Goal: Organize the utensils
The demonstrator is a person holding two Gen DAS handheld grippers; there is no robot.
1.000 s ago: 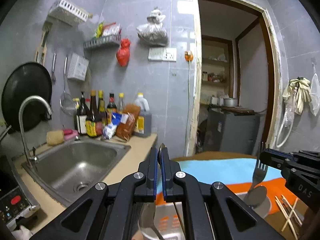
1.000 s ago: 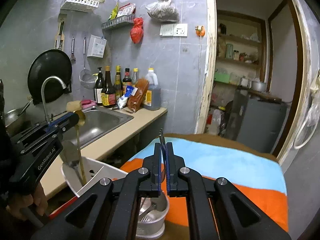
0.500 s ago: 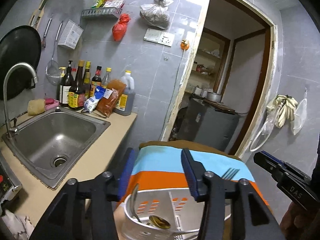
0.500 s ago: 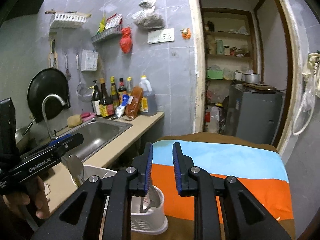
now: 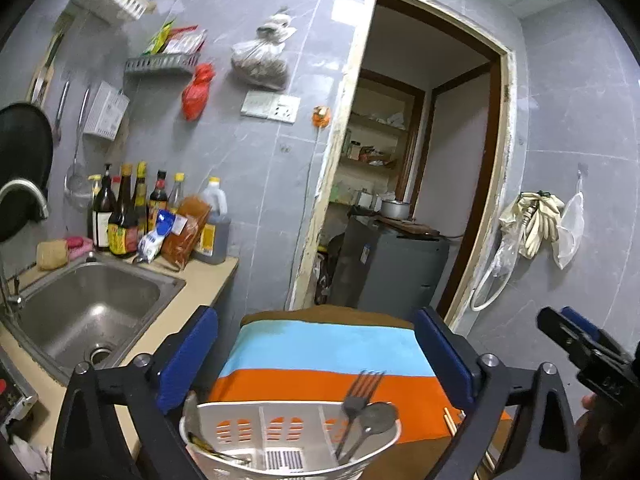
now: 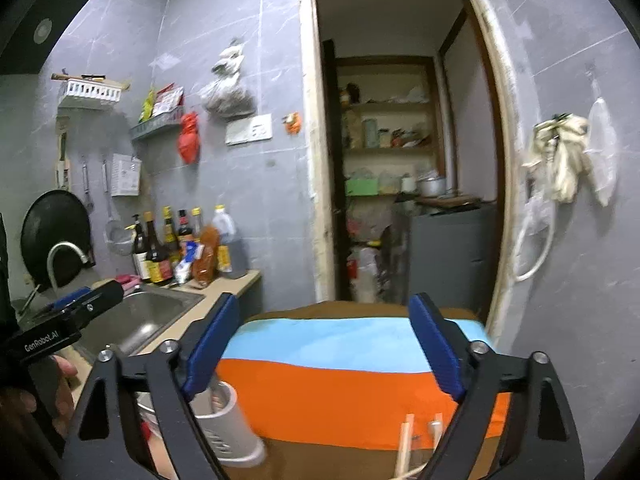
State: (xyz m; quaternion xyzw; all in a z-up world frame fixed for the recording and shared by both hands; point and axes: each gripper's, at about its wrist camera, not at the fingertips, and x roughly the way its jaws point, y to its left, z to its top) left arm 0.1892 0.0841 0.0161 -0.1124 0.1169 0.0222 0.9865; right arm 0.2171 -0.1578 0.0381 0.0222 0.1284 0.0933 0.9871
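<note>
A white slotted utensil holder stands on the striped cloth; it also shows in the right wrist view. A fork and a spoon stand in its right compartment, and another utensil lies at its left. My left gripper is wide open and empty above the holder. My right gripper is wide open and empty, to the right of the holder. Wooden chopsticks lie on the cloth below it.
A steel sink with a tap sits in the counter on the left. Sauce bottles stand at the wall. A doorway opens behind the table, with a grey cabinet.
Both grippers were shut on utensils a second ago and have opened wide. The spoon and fork now stand in the holder. The right gripper has moved to the right, away from the holder.
</note>
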